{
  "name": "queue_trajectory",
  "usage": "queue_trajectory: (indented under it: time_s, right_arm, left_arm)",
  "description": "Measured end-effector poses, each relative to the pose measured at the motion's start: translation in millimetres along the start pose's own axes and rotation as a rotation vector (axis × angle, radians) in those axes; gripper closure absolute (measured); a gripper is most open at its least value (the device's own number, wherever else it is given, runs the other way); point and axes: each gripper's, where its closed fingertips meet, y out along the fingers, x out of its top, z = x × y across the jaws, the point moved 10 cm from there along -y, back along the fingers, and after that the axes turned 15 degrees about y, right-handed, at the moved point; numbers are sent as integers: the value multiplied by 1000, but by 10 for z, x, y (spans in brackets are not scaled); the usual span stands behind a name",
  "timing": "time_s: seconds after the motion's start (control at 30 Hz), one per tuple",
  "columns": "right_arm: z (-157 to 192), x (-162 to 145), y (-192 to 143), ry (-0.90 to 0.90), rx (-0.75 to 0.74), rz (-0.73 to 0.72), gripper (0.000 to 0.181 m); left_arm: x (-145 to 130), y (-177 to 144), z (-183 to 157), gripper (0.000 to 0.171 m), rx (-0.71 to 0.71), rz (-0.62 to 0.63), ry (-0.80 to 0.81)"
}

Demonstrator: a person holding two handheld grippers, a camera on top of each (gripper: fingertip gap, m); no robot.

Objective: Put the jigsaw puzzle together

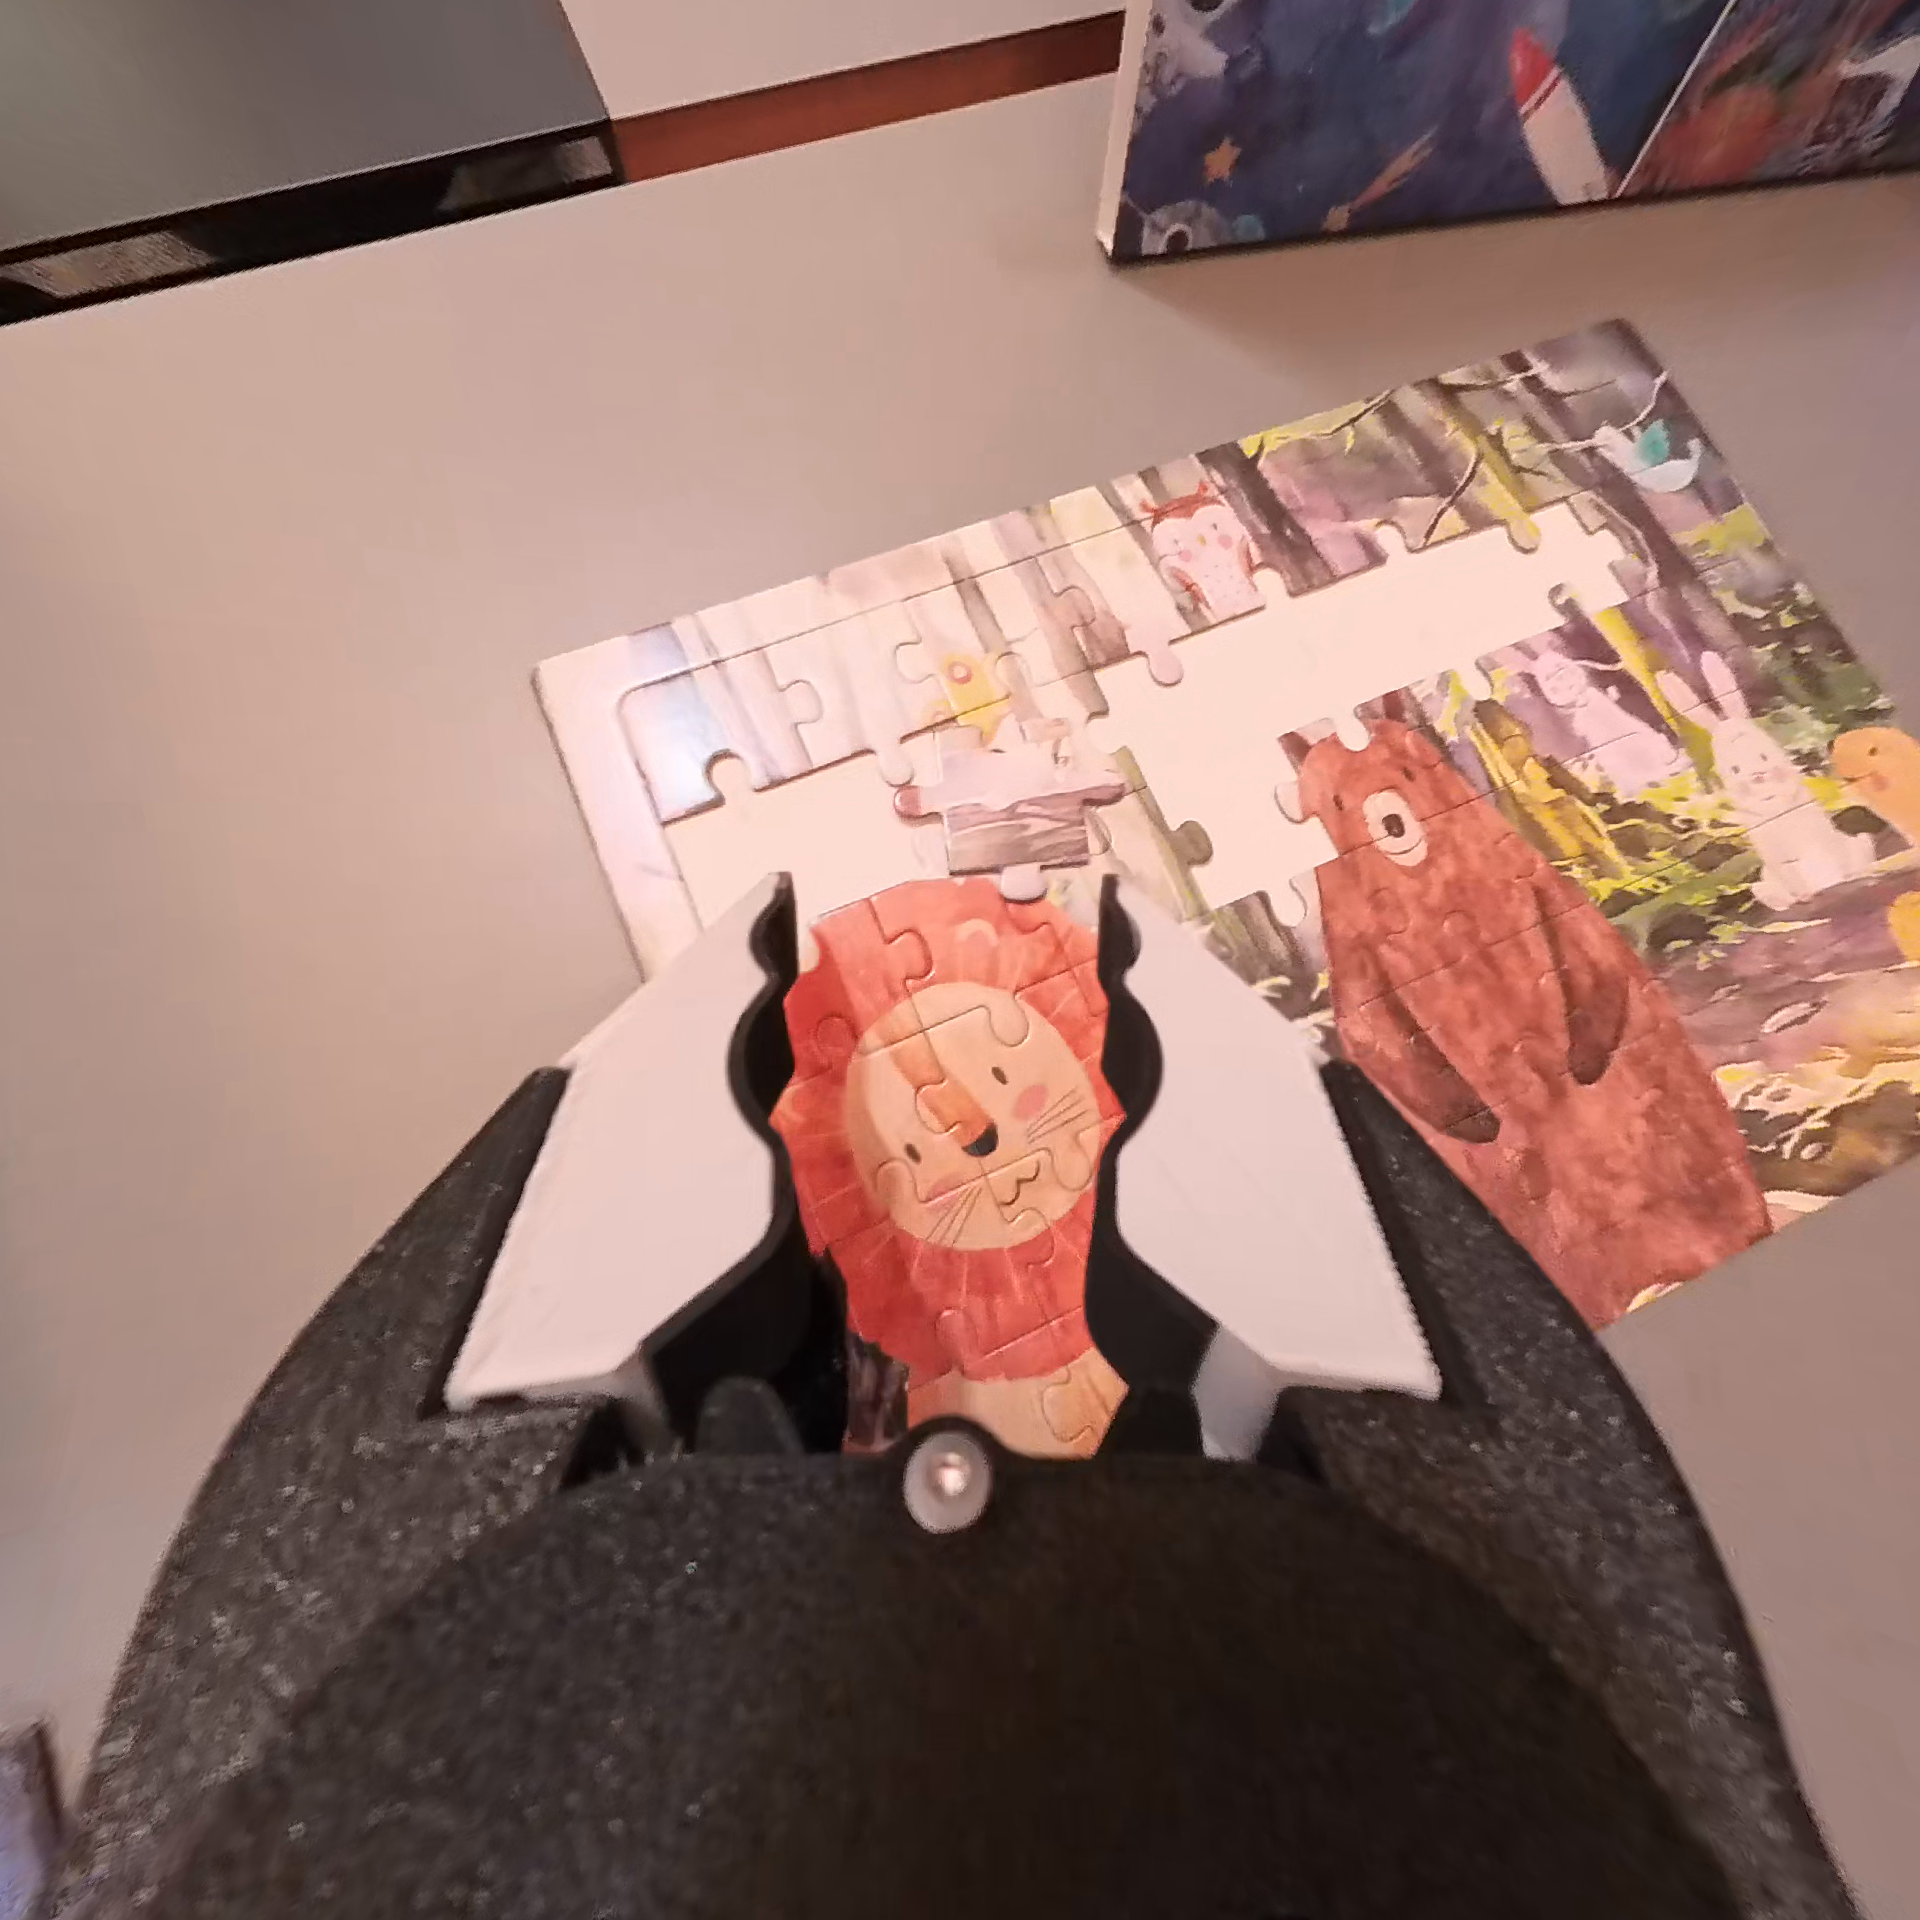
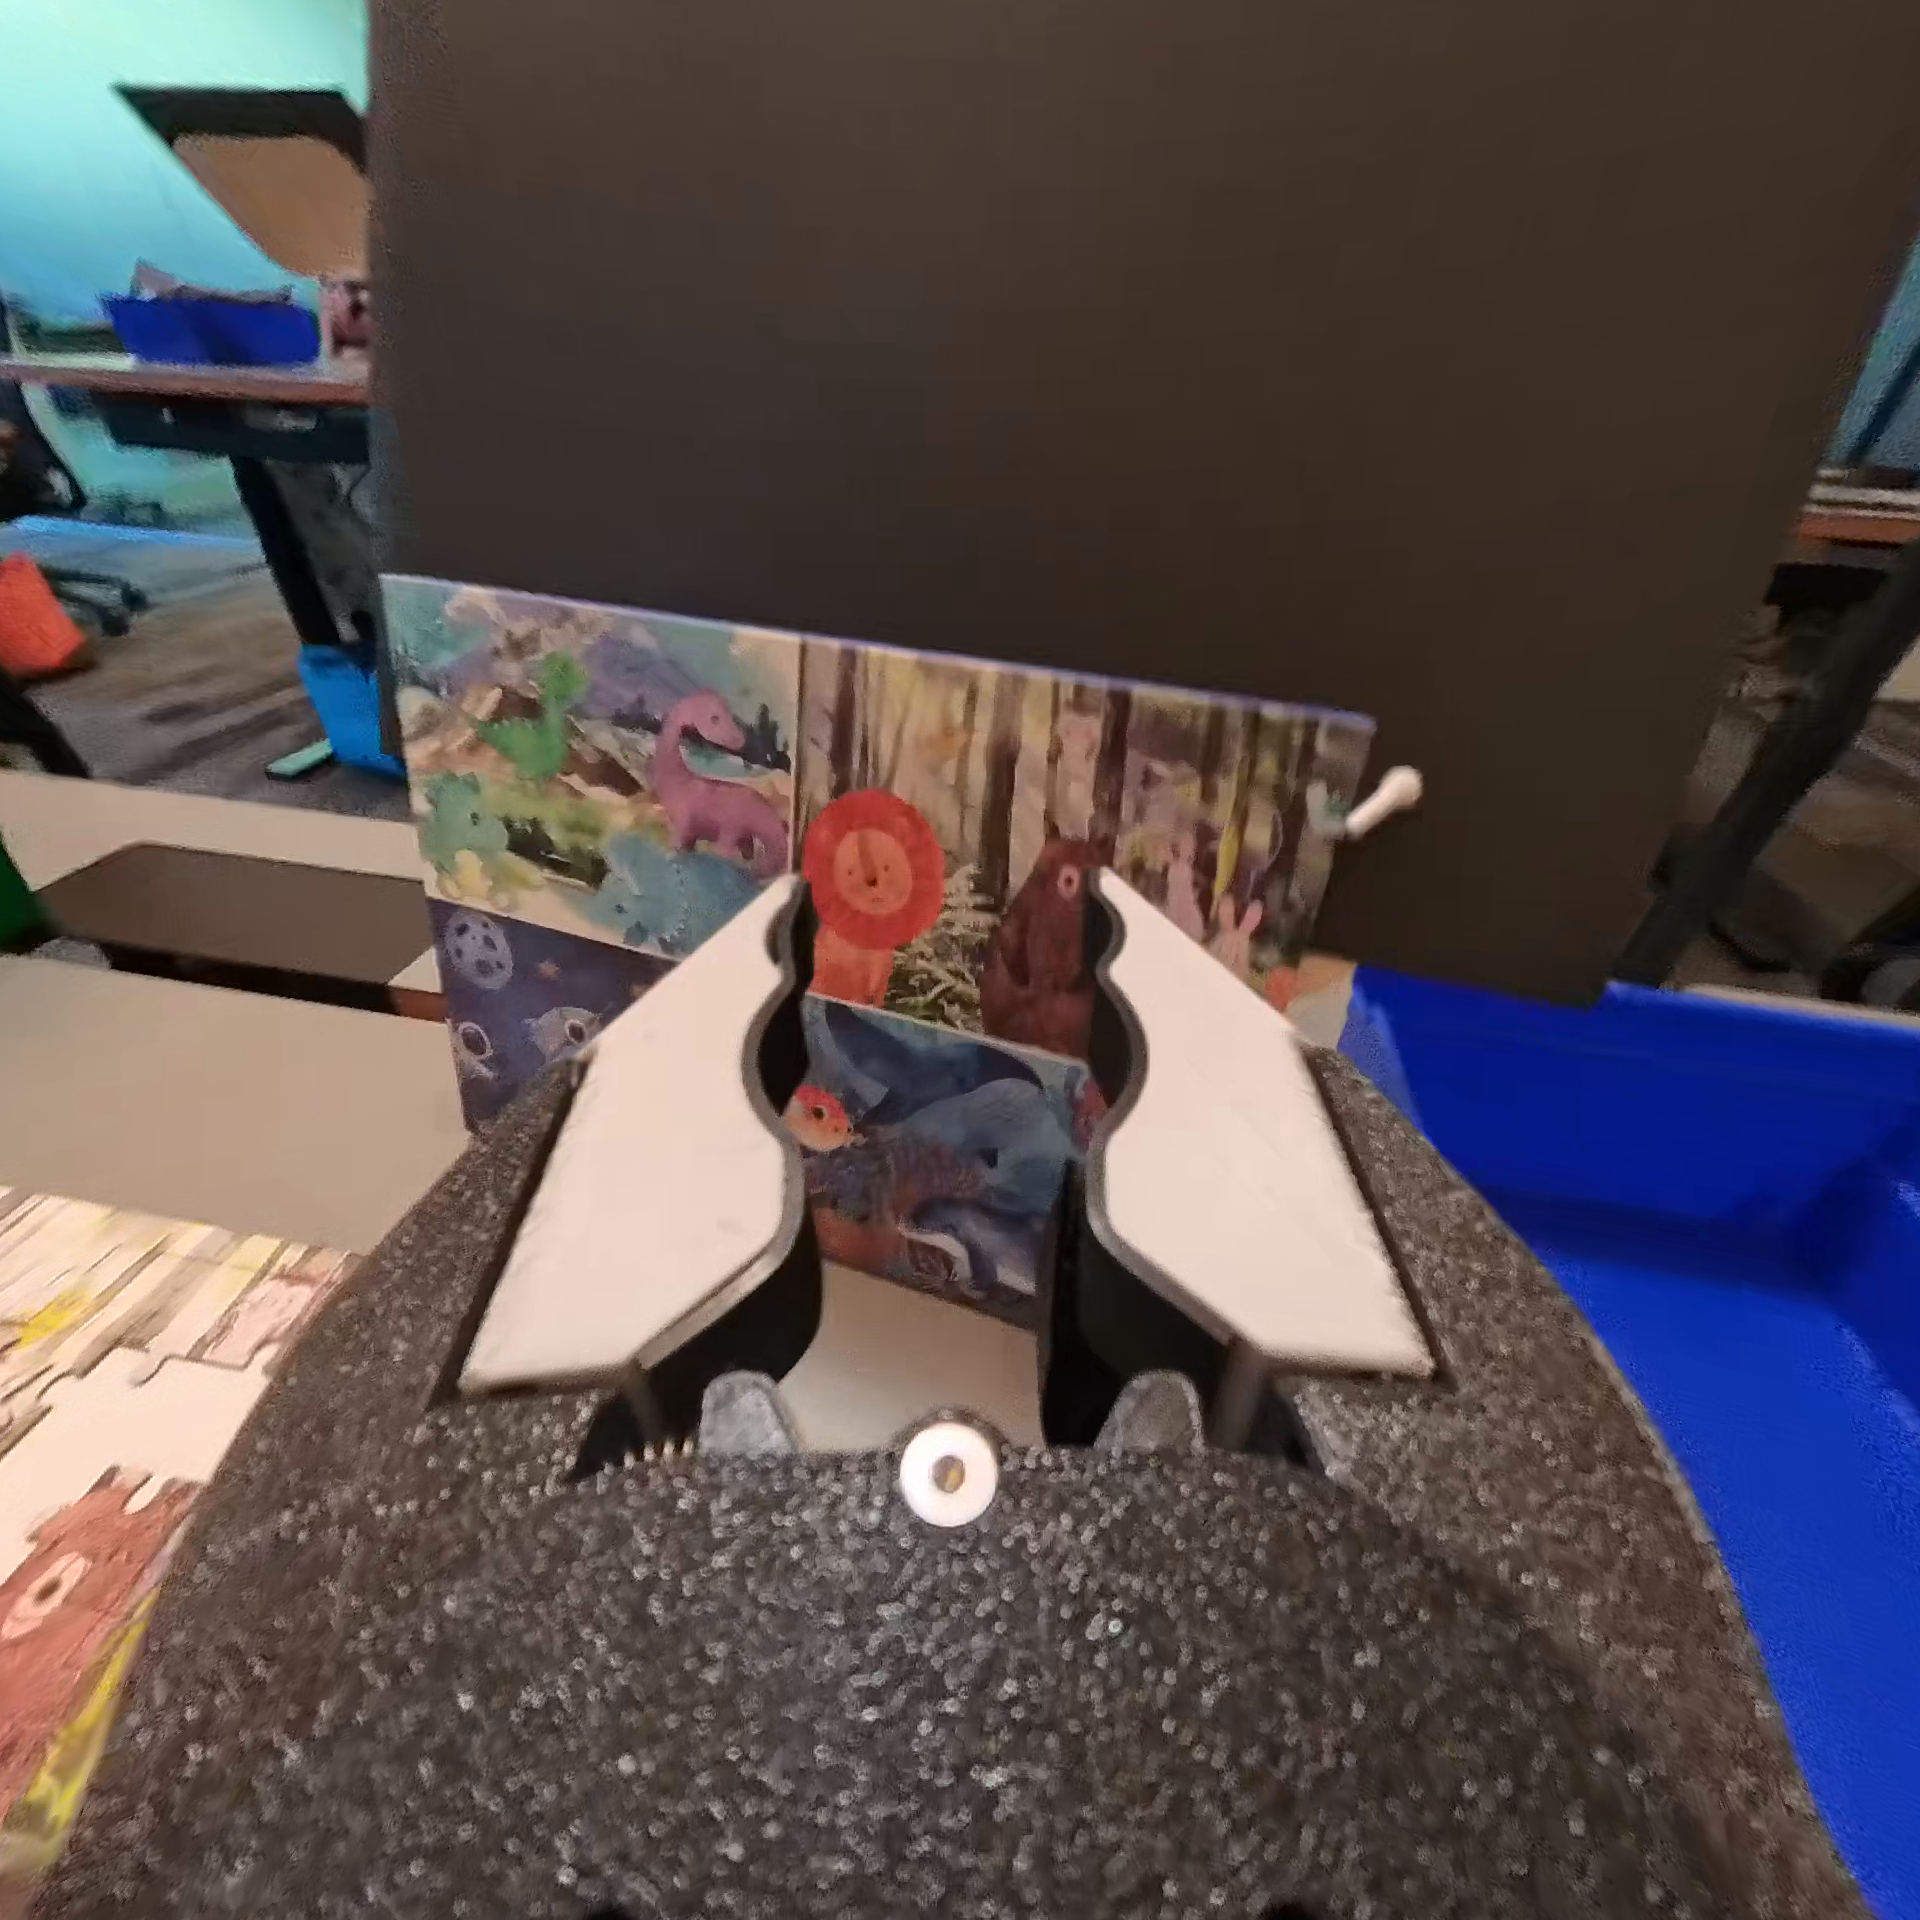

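Hovering with both grippers spread and empty, we see the puzzle [image 1: 1299, 831] under the left gripper [image 1: 945, 894], a loose piece [image 1: 1013, 821] just beyond its tips, likely thin, light, stiff card, best pinched by opposite edges.

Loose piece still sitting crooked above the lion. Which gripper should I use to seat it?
Left, probably. The left gripper hangs open just short of the loose piece; the right gripper, also open, faces the puzzle box.
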Motion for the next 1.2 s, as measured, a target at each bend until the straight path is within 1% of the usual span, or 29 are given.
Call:
queue_trajectory:
  time_s: [0.07, 0.1, 0.13, 0.2, 0.27, 0.33, 0.43, 0.5, 0.57, 0.6, 0.77, 0.8, 0.83, 1.1, 1.2]
  right_arm:
    - [-13, -234, -67, 43, -3, -50, 130]
    - [2, -313, -94, 27, 6, -57, 130]
    - [16, -344, -108, -15, -3, -23, 130]
    - [26, -292, -128, -75, -32, -23, 131]
    - [49, -221, -141, -43, 9, -32, 131]
    - [50, -214, -152, -17, 32, -35, 132]
    - [33, -256, -133, -9, 47, -14, 132]
    - [20, -266, -116, -1, 54, -5, 133]
    - [7, -261, -115, 6, 59, -4, 133]
    - [0, -255, -116, 12, 62, -5, 134]
    - [-25, -264, -82, 48, 88, 11, 134]
    - [-25, -275, -67, 52, 93, 17, 134]
    - [-24, -287, -53, 54, 97, 21, 134]
    - [-46, -353, 19, 27, 87, 52, 134]
    - [-52, -362, 27, 29, 90, 57, 134]
  left_arm:
    - [-1, -23, -9, 114, 11, -6, 6]
    - [11, -30, -24, 114, 8, -12, 6]
    - [29, -34, -46, 114, 3, -18, 9]
    - [61, -5, -101, 114, -5, -21, 22]
    - [46, 79, -144, 115, 0, 16, 40]
    - [36, 158, -174, 116, 5, 39, 47]
    - [66, 211, -179, 124, 17, 28, 13]
    - [90, 220, -153, 124, 30, 14, -22]
    - [85, 244, -148, 124, 32, 35, -42]
    - [79, 254, -151, 128, 46, 43, -38]
    - [93, 257, -211, 134, 87, 54, 0]
    - [98, 257, -227, 140, 84, 54, 10]
    - [102, 255, -243, 141, 85, 55, 19]
    - [126, 256, -283, 142, 122, 65, 104]
    - [156, 226, -293, 142, 115, 30, 124]
